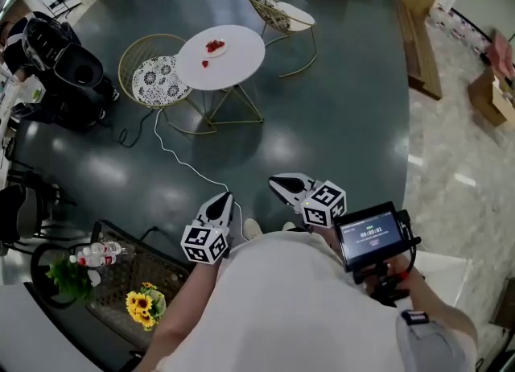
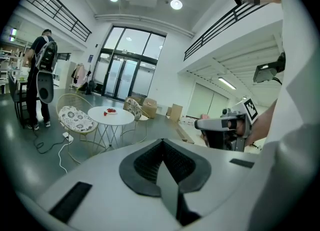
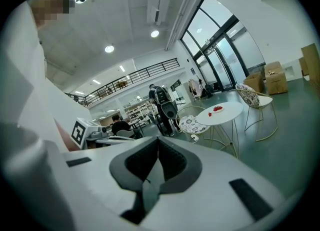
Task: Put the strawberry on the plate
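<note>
The loose strawberry (image 1: 204,64) is seen on the round white bench (image 1: 241,60), just beside the plate (image 1: 224,50), toward the bench's near left edge. It lies well ahead of the left hand-held gripper (image 1: 224,197), judged slightly nearer, and the right hand-held gripper (image 1: 274,182). Both are closed and empty. The strawberry's long axis cannot be told.

The only writing I can spot sits on the small lit screen (image 1: 370,237) held at the person's right: a white row of digits split by colons, like a timer, with a line of smaller print above it, all too small to read for certain. The marker cube (image 1: 203,243) and its twin (image 1: 323,204) carry black-and-white square patterns, no letters or numbers.
</note>
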Demonstrator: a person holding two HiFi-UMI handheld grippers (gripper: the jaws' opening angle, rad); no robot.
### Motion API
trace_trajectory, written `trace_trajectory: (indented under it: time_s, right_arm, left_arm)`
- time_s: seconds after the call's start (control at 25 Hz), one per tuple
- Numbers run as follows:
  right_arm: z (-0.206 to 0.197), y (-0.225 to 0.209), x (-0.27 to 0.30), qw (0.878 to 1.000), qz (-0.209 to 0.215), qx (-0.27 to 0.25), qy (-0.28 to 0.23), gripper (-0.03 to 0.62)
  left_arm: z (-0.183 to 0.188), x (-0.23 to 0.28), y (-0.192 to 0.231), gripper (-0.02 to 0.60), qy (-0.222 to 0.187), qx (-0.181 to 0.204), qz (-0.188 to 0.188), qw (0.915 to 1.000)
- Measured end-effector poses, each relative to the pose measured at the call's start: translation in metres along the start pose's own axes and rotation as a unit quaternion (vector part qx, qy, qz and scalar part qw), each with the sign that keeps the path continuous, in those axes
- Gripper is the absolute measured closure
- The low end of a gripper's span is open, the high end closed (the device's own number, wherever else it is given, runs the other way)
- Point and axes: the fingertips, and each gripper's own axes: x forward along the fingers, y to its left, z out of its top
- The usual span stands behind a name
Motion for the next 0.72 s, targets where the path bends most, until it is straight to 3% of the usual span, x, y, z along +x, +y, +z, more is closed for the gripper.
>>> trace_trajectory:
  time_s: [0.72]
  right_arm:
    - [0.004,-0.005,0.026,1.0,-0.005,-0.002,0.005,0.586]
  left_arm:
    - [0.009,-0.007,0.033,0.575,-0.012,-0.008,0.023,0.9996]
